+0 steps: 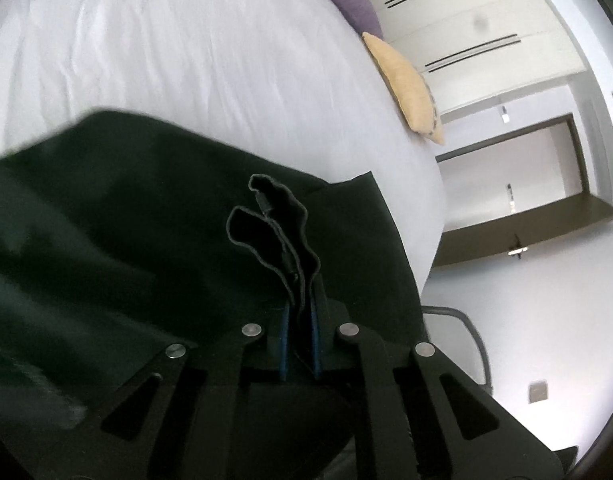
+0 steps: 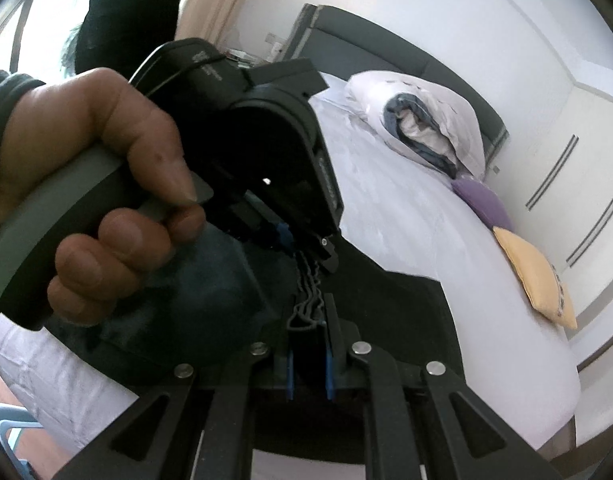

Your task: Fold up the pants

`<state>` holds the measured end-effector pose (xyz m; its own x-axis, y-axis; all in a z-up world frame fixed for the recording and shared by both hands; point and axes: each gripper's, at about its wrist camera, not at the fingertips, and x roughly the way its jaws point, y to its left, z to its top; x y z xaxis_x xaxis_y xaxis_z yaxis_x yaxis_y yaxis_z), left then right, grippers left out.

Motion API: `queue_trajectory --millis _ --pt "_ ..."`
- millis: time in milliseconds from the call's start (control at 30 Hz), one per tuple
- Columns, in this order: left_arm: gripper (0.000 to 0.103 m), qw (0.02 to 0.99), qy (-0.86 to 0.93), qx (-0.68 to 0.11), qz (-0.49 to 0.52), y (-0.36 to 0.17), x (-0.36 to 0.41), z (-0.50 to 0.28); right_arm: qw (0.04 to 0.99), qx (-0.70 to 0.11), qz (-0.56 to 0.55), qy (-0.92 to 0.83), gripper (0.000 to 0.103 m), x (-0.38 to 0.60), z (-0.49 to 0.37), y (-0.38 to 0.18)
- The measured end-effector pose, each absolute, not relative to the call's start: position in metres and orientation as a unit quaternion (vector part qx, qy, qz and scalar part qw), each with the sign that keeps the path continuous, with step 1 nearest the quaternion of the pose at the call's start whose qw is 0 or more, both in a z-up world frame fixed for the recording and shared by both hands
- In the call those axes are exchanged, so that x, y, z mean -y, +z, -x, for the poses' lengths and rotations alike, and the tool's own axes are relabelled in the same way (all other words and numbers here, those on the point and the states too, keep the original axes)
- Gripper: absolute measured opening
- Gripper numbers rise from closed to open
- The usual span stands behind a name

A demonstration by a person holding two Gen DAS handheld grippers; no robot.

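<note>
Pants (image 1: 154, 208) hem hiding tool (image 1: 300, 320) tips

1. My pants (image 1: 126, 220) are dark, nearly black cloth spread over the white bed, filling the left wrist view from 6 to 9 o'clock.
2. Several stacked layers of hem stand up wavy, pinched together, at 12 o'clock.

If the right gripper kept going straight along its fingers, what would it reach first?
The right gripper, shut on bunched dark pants, points at the left gripper, which pinches the same fabric just ahead. That would likely be met first; the white bed lies beyond. Depth is uncertain.
</note>
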<state>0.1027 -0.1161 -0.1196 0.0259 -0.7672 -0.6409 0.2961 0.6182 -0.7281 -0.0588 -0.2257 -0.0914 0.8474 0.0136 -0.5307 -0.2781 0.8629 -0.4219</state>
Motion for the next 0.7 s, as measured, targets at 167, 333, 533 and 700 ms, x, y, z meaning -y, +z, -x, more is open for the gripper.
queue_trajectory --millis 167,333,533,700 --pt "0.007 0.699 -0.372 -0.582 0.185 -0.122 0.074 -0.095 0.918 -0.270 0.266 0.113 0.012 0.200 0.057 -0.097" --pt "0.007 0.705 -0.354 -0.590 0.172 -0.139 0.048 -0.091 0.908 -0.291 0.266 0.141 0.012 0.178 0.056 -0.113" --pt "0.007 0.714 -0.348 -0.585 0.167 -0.141 0.023 -0.087 0.903 -0.294 0.270 0.161 0.012 0.167 0.057 -0.112" --pt "0.007 0.716 -0.340 -0.586 0.167 -0.148 0.014 -0.084 0.893 -0.301 0.285 0.175 0.012 0.152 0.062 -0.121"
